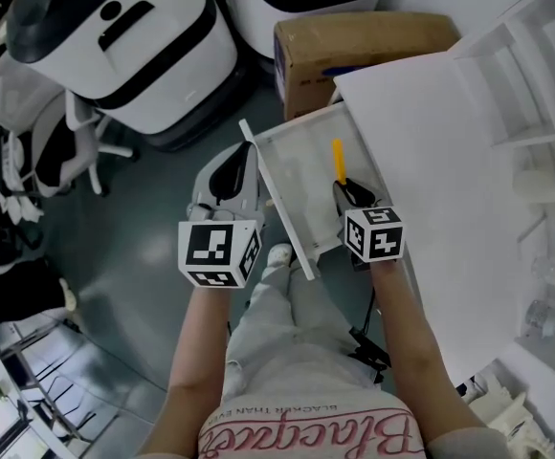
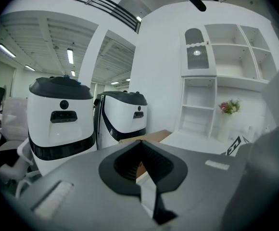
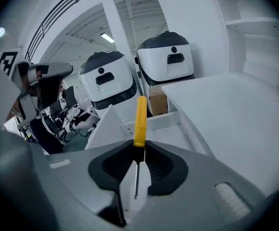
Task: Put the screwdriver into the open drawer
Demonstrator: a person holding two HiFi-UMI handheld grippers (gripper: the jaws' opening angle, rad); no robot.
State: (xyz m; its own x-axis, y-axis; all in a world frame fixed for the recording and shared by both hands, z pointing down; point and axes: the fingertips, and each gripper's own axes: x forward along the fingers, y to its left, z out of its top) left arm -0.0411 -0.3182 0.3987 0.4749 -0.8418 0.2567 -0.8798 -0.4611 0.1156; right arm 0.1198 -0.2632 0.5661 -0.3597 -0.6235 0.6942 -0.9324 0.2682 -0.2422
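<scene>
The screwdriver [image 1: 338, 161] has a yellow handle and a thin metal shaft. My right gripper [image 1: 351, 191] is shut on it at the dark collar where handle meets shaft. The handle points away from me over the open white drawer [image 1: 301, 175]. In the right gripper view the screwdriver [image 3: 140, 119] stands between the black pads of the right gripper [image 3: 138, 146], with the drawer [image 3: 154, 121] below. My left gripper [image 1: 232, 172] hangs just left of the drawer's front panel. In the left gripper view the tips of the left gripper [image 2: 140, 143] meet with nothing held.
The drawer sticks out from a white table [image 1: 450, 161] on the right. A cardboard box [image 1: 354, 46] and two white machines [image 1: 134, 46] stand beyond it. A white shelf unit [image 1: 526, 65] sits at the table's far end. An office chair [image 1: 67, 151] is at left.
</scene>
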